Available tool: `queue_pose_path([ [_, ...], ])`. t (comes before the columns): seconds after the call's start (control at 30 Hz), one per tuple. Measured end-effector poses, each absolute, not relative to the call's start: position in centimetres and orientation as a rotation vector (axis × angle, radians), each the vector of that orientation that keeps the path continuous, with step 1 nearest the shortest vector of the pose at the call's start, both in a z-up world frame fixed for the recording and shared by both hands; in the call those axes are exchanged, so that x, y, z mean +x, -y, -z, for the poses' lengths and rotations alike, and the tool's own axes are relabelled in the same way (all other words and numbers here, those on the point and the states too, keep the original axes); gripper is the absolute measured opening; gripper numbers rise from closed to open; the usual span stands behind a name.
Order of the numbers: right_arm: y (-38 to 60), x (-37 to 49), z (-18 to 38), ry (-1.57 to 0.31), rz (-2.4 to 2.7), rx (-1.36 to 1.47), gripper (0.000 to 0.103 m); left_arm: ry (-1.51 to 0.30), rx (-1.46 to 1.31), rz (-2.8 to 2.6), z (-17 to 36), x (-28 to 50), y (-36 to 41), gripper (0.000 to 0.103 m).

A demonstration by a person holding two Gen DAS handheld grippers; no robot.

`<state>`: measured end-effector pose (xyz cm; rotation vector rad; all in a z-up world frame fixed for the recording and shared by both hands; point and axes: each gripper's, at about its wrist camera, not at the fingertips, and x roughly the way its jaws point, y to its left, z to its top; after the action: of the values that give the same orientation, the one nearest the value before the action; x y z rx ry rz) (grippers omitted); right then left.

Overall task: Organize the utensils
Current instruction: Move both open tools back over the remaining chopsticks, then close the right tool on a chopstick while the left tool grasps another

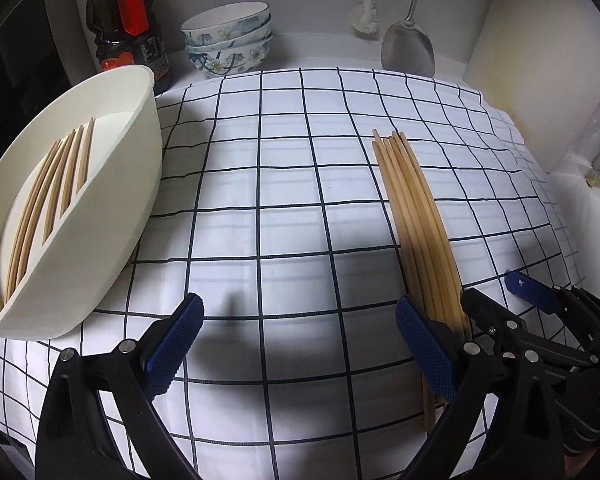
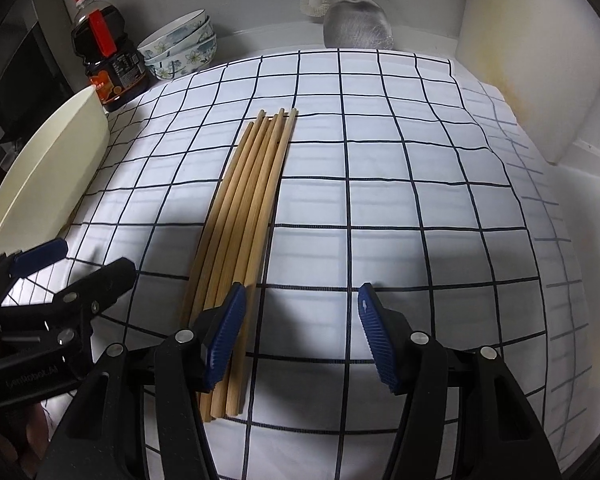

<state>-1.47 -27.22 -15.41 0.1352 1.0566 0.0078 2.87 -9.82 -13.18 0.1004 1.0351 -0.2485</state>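
A white cloth with a dark grid (image 1: 284, 184) covers the worktop, up to the grey back wall. Our left gripper (image 1: 298, 344) and right gripper (image 2: 300, 336) hide the near ends of the loose chopsticks (image 2: 248, 208). The white tray (image 1: 112, 184) at the left edge holds more chopsticks (image 1: 52, 184). The loose ones are pale wood, lying close together mid-cloth. Both jaws stand open and hold nothing; the bundle lies beside each gripper's inner finger.
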Motion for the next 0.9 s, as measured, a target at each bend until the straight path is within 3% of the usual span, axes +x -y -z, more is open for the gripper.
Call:
queue_pose_path([
  [0.7,25.7,-1.8,15.7,-1.051,-0.044,0.003,0.041,-1.031,0.11,0.249,13.0,2.5,10.3,0.095],
  [0.77,25.7,-1.7,15.7,-1.039,-0.051,0.009,0.033,-1.034,0.114,0.253,13.1,2.5,10.6,0.095],
  [0.83,26.0,-1.5,15.7,-1.033,-0.048,0.006,0.017,-1.031,0.122,0.26,13.2,2.5,10.9,0.095],
  [0.9,26.6,-1.5,15.7,-1.03,-0.035,0.014,0.011,-1.029,0.13,0.267,13.3,2.4,11.3,0.095],
])
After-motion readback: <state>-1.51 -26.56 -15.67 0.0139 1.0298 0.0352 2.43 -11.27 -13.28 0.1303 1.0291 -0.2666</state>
